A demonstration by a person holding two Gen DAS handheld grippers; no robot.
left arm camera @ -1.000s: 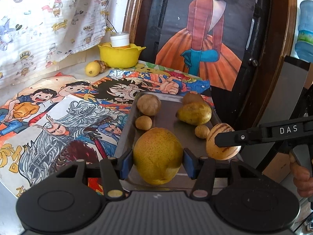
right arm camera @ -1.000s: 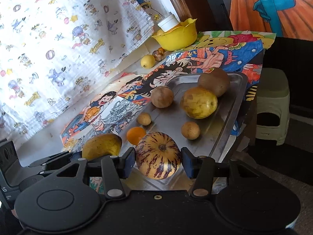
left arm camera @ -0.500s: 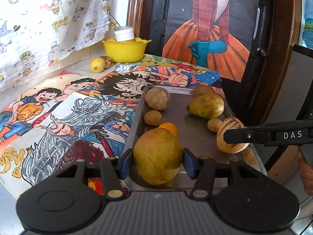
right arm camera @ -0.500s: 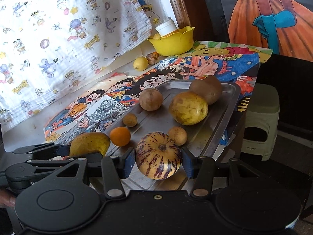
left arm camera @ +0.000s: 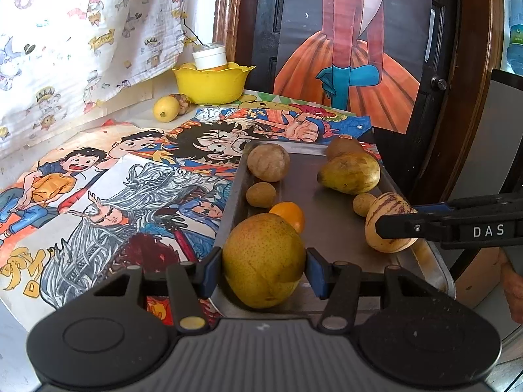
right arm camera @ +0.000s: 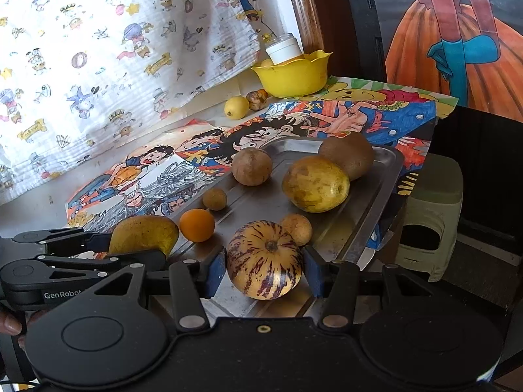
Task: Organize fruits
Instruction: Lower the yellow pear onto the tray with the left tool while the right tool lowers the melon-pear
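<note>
My left gripper (left arm camera: 264, 266) is shut on a large yellow-green pear (left arm camera: 264, 259) at the near left corner of the steel tray (left arm camera: 330, 228). My right gripper (right arm camera: 264, 266) is shut on a striped yellow-purple melon (right arm camera: 264, 259) at the tray's near right edge; it also shows in the left wrist view (left arm camera: 389, 225). The pear shows in the right wrist view (right arm camera: 143, 233). On the tray lie an orange (right arm camera: 196, 224), two small brown fruits (right arm camera: 214, 198) (right arm camera: 296, 228), a round brown fruit (right arm camera: 251, 166), a yellow spotted fruit (right arm camera: 315, 183) and a kiwi (right arm camera: 347, 155).
A yellow bowl (left arm camera: 212, 83) with a white-capped jar (left arm camera: 210, 55) stands at the back of the cartoon-covered table (left arm camera: 98, 176). A lemon (left arm camera: 166, 108) and a brown fruit (left arm camera: 181, 103) lie beside it. A stool (right arm camera: 431, 215) stands right of the table. A printed curtain (right arm camera: 98, 49) hangs on the left.
Both grippers have drawn back toward the tray's near edge with their fruits still held. The orange behind the pear has come into view.
</note>
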